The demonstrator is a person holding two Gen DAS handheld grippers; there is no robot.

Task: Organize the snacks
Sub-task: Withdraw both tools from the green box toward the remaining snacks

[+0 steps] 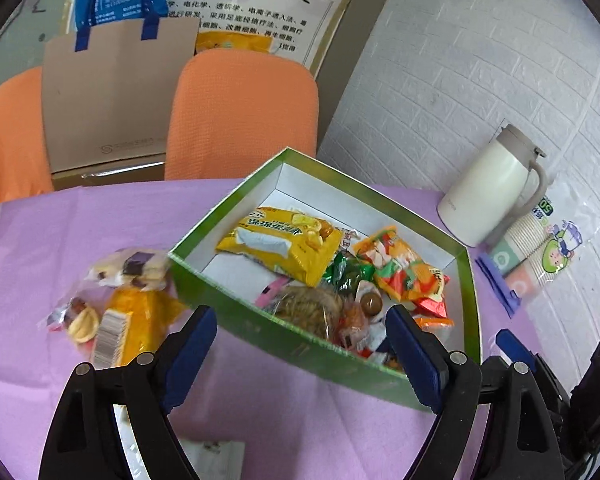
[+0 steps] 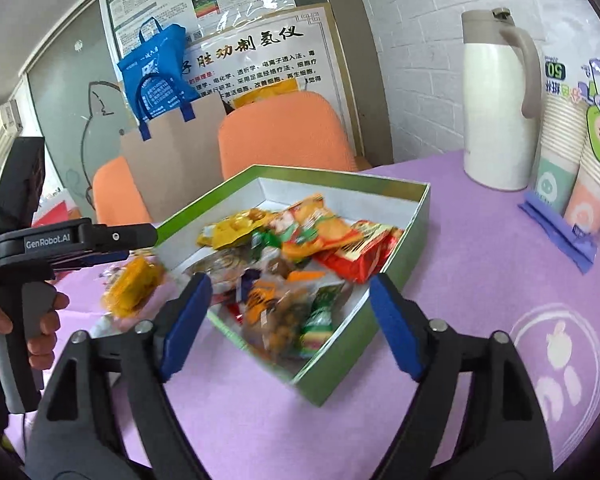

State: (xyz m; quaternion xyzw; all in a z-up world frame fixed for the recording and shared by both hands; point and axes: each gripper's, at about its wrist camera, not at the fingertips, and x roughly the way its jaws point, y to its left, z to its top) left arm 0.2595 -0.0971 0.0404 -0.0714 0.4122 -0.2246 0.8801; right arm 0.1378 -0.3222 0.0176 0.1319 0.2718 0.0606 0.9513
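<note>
A green box with a white inside sits on the purple tablecloth and holds several snack packs, among them a yellow bag and an orange-red bag. Left of the box, on the cloth, lie an orange-yellow pack and a clear bag of small sweets. My left gripper is open above the box's near wall, holding nothing. My right gripper is open over the box's near corner, also holding nothing. A hand grips the left tool in the right wrist view.
A white thermos jug and sleeves of paper cups stand at the table's far right by the brick wall. Two orange chairs and a brown paper bag stand behind the table.
</note>
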